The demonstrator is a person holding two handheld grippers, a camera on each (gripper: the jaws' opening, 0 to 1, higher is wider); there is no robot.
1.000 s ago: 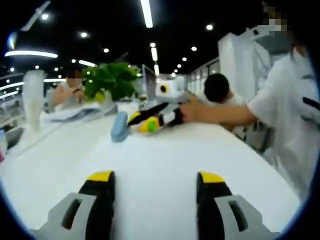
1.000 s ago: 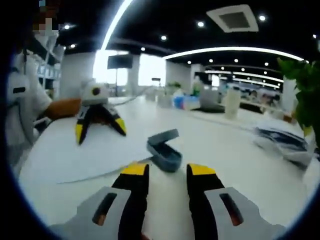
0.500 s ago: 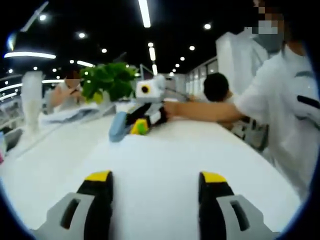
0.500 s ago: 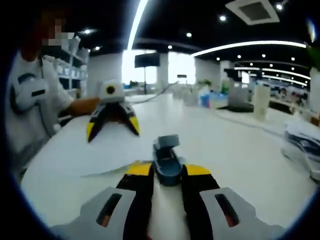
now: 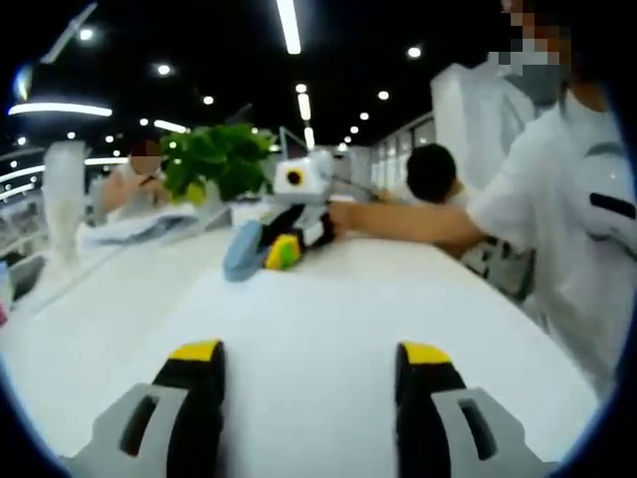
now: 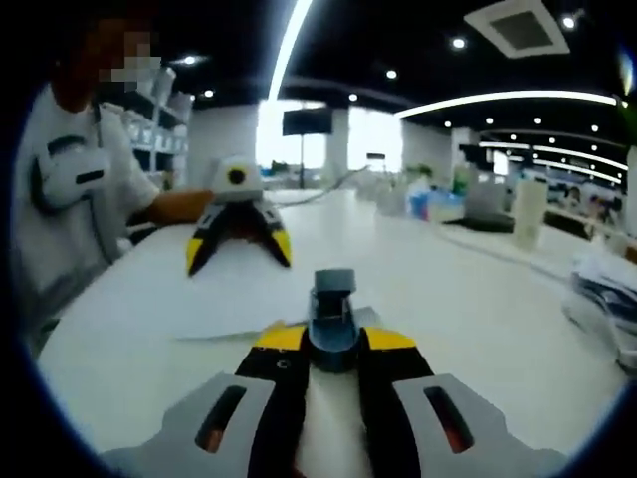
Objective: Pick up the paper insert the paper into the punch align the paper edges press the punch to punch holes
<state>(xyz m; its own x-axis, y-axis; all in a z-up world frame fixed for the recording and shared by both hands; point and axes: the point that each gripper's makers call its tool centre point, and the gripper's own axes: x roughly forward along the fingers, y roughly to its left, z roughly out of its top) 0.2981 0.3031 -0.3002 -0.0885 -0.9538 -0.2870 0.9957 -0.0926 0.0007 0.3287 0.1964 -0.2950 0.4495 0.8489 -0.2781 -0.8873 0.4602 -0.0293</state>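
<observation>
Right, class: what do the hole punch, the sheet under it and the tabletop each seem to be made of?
Hole punch: probably moulded plastic, judging by its uniform matte blue-grey body with rounded edges; any metal parts can't be made out.
Sheet: looks like paper, thin and white, with one edge lifting slightly off the surface.
Tabletop: smooth white with a soft sheen, perhaps laminate, though this is uncertain.

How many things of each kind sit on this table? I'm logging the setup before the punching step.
Punch: 1
Paper: 1
Grippers: 2, left and right
Total: 4
</observation>
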